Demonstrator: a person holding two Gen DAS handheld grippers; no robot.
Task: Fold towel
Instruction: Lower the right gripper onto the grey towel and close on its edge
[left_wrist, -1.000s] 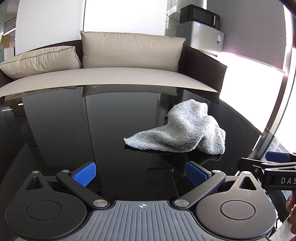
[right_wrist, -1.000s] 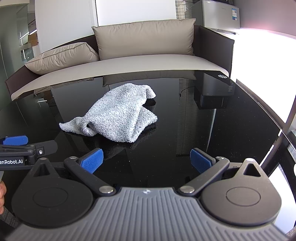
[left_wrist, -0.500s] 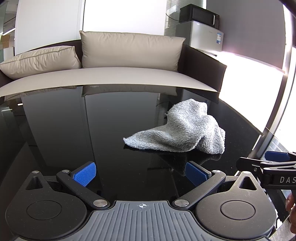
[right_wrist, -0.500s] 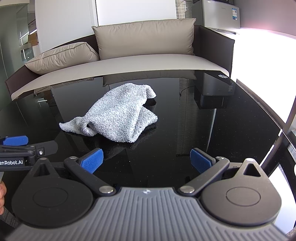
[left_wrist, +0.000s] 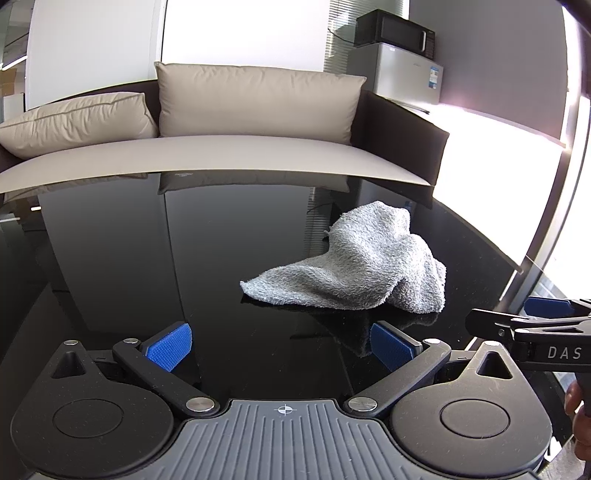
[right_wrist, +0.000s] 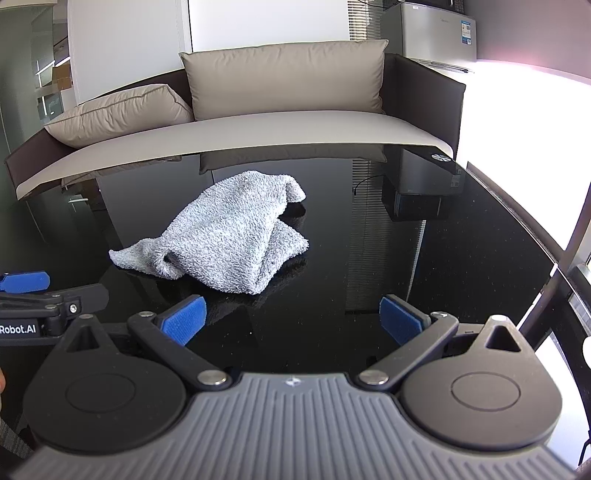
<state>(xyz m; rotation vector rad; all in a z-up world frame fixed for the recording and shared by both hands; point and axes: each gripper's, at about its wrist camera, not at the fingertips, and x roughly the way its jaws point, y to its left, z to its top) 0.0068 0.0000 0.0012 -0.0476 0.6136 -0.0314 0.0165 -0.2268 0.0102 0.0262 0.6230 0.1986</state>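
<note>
A crumpled grey towel (left_wrist: 365, 264) lies in a heap on the glossy black table (left_wrist: 147, 266), ahead and to the right in the left wrist view. In the right wrist view the towel (right_wrist: 229, 236) lies ahead and to the left on the table (right_wrist: 424, 266). My left gripper (left_wrist: 280, 347) is open, a short way back from the towel, with nothing between its blue pads. My right gripper (right_wrist: 293, 319) is open too, just short of the towel's near edge. Each gripper shows at the edge of the other's view.
A sofa with beige cushions (left_wrist: 255, 103) runs along the table's far side. A small fridge with a microwave (left_wrist: 399, 55) stands at the back right. A dark box (right_wrist: 421, 195) is mirrored near the table's far right corner. The table's right edge (right_wrist: 546, 258) is close.
Almost nothing has changed; the left gripper has drifted very slightly, so the towel sits a touch further left in its view. Both grippers stay open.
</note>
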